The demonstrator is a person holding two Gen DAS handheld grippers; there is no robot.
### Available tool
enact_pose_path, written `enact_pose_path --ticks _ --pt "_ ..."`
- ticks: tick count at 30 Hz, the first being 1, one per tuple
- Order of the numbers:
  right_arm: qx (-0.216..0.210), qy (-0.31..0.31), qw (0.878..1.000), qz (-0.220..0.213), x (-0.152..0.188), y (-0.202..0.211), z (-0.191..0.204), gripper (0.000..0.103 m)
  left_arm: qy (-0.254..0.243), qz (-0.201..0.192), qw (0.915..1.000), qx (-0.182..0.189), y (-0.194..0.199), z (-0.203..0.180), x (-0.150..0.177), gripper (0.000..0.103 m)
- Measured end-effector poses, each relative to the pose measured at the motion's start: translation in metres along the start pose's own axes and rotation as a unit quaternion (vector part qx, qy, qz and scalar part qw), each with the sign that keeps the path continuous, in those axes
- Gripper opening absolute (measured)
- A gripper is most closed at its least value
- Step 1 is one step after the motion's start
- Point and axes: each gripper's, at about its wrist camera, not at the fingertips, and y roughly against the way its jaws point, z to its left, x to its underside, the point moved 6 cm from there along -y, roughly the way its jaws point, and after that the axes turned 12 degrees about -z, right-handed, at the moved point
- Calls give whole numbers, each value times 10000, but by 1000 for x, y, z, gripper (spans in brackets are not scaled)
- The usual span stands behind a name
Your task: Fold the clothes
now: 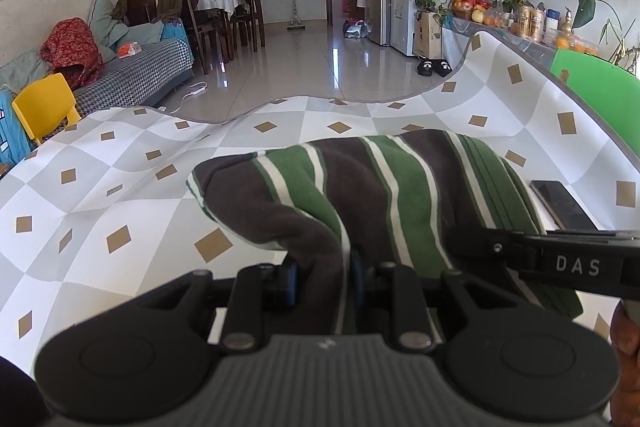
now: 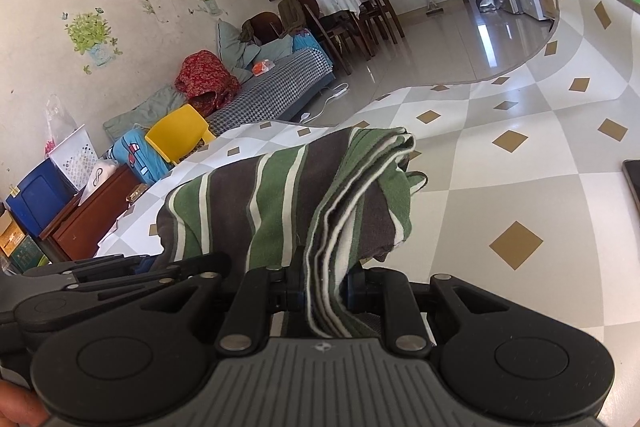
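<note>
A striped garment (image 1: pixel 360 187) in green, brown and white lies bunched on a checked mat (image 1: pixel 120 187). My left gripper (image 1: pixel 324 283) is shut on a brown fold at its near edge. The right gripper's black arm (image 1: pixel 560 259) crosses the garment at the right of the left wrist view. In the right wrist view the same striped garment (image 2: pixel 280 195) rises off the checked mat (image 2: pixel 500 187), and my right gripper (image 2: pixel 324 287) is shut on a stack of its layered edges. The left gripper's body (image 2: pixel 100 275) shows at the lower left.
A dark phone (image 1: pixel 560 205) lies on the mat right of the garment, its edge also in the right wrist view as the phone (image 2: pixel 632 179). A green chair (image 1: pixel 592 83) stands at the right, a yellow chair (image 1: pixel 44 107) and a sofa (image 1: pixel 140 71) at the left. A hand (image 1: pixel 626 343) shows.
</note>
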Motion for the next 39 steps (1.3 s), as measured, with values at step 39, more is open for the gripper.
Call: enact_pose_path --ticks 39 --pt "-227 112 9996 143 3 -29 24 18 273 28 9989 -372 -7 34 3 22"
